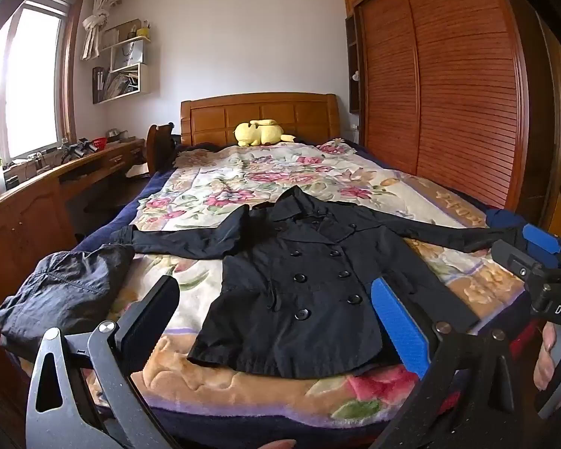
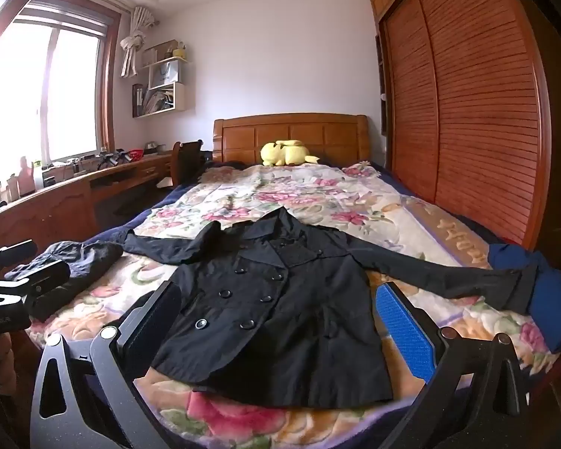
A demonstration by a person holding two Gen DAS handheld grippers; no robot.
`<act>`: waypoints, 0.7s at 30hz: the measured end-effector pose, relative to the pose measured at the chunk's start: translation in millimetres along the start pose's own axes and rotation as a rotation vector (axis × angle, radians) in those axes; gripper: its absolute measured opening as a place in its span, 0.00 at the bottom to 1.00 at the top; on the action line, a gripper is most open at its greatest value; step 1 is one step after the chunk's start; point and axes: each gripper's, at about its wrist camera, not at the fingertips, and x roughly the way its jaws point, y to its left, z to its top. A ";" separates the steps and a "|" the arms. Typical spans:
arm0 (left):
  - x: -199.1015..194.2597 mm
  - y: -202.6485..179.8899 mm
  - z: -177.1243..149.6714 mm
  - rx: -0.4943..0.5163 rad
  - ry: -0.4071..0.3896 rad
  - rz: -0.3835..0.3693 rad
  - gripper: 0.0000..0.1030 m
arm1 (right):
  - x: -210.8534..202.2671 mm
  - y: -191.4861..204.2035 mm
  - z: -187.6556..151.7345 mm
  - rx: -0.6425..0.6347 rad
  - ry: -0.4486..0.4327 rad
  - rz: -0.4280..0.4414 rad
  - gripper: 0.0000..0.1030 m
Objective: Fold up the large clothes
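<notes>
The left gripper (image 1: 276, 321) hangs above the foot of a bed with its jaws spread wide and nothing between them, one finger black, the other faced with a blue pad (image 1: 400, 321). The right gripper (image 2: 280, 321), likewise released and empty, hovers close beside it; from the left wrist camera its body shows at the right edge, held in a hand (image 1: 553, 355). Just ahead of both, a black double-breasted coat (image 1: 299, 292) lies face up and buttoned on a floral blanket (image 1: 243, 176), collar toward the headboard, hem near the foot of the bed, both sleeves stretched out to the sides. A crumpled dark grey garment (image 1: 67, 292) sits on the bed's left edge just beyond the left sleeve's cuff, and a blue garment (image 2: 542, 292) lies at the cuff of the right sleeve. A yellow plush toy (image 1: 260, 133) rests against the wooden headboard (image 1: 258, 112). A slatted wooden wardrobe (image 1: 448, 86) lines the right wall; a desk (image 1: 93, 164) runs under the window (image 1: 22, 82) at left.
</notes>
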 end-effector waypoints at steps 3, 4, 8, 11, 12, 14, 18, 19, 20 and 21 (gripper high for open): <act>-1.0 0.5 -0.4 -0.005 -0.012 0.008 1.00 | 0.7 1.4 -0.3 -0.003 0.003 0.001 1.00; -1.3 0.5 -0.4 -0.006 -0.012 0.010 1.00 | 0.9 1.9 -0.5 -0.003 0.003 0.002 1.00; -0.5 0.2 0.3 -0.012 -0.009 -0.005 1.00 | -0.8 -2.4 0.6 -0.002 0.004 0.001 1.00; -3.0 1.9 -1.1 -0.016 -0.007 -0.008 1.00 | -0.9 -5.6 1.7 0.004 0.004 0.001 1.00; -3.4 2.0 -1.2 -0.015 -0.007 -0.008 1.00 | -0.7 -6.8 1.6 0.005 0.004 0.001 1.00; -3.9 2.1 -1.5 -0.013 -0.008 -0.008 1.00 | 1.1 -0.5 0.7 0.003 0.000 -0.007 1.00; -3.4 3.2 -0.9 -0.018 -0.009 -0.009 1.00 | 0.6 -0.2 0.2 0.004 0.000 -0.003 1.00; -3.2 2.9 -1.0 -0.018 -0.009 -0.008 1.00 | 0.0 0.0 -0.1 0.003 -0.002 -0.004 1.00; -3.3 2.9 -1.0 -0.018 -0.010 -0.006 1.00 | -0.4 0.7 0.0 0.002 -0.002 -0.005 1.00; -3.5 3.1 -1.1 -0.018 -0.010 -0.006 1.00 | -1.2 1.0 0.1 0.001 -0.004 -0.004 1.00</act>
